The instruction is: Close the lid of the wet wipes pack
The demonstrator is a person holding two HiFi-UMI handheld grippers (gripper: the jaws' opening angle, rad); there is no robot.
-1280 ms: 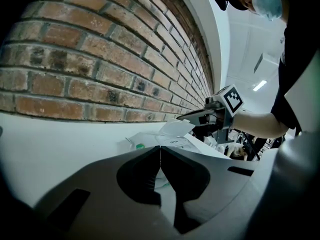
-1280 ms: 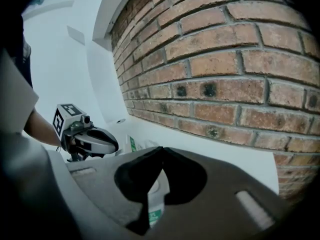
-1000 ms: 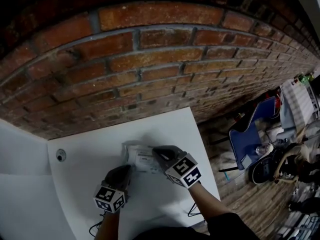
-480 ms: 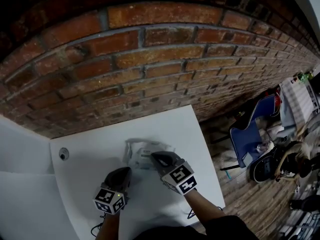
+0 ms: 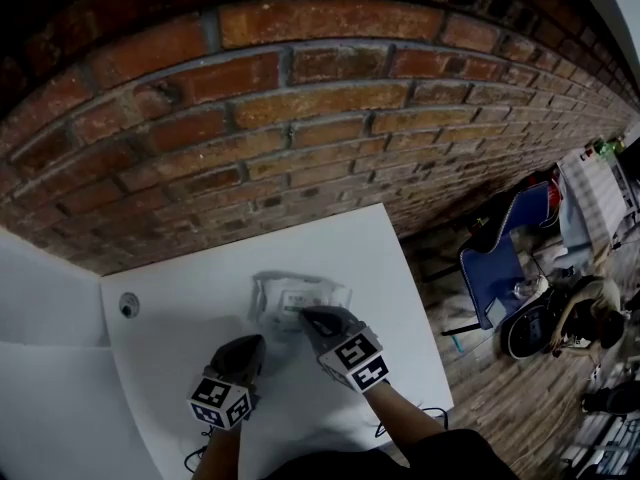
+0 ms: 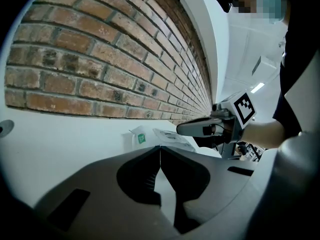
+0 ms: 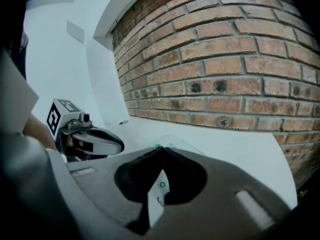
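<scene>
On the table [image 5: 180, 308], wipes pack [image 5: 298, 294] lies along wall [image 5: 300, 118]; left gripper [image 5: 250, 346], right gripper [image 5: 311, 317] closed

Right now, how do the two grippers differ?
The right gripper reaches over the wet wipes pack; the left gripper stops short of it, over the white table. The right is farther forward than the left. Both have jaws shut together and carry marker cubes.

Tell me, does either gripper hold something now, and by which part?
Nothing is held. The left gripper and the right gripper both have jaws together, empty; the right one is only above the wet wipes pack.
</scene>
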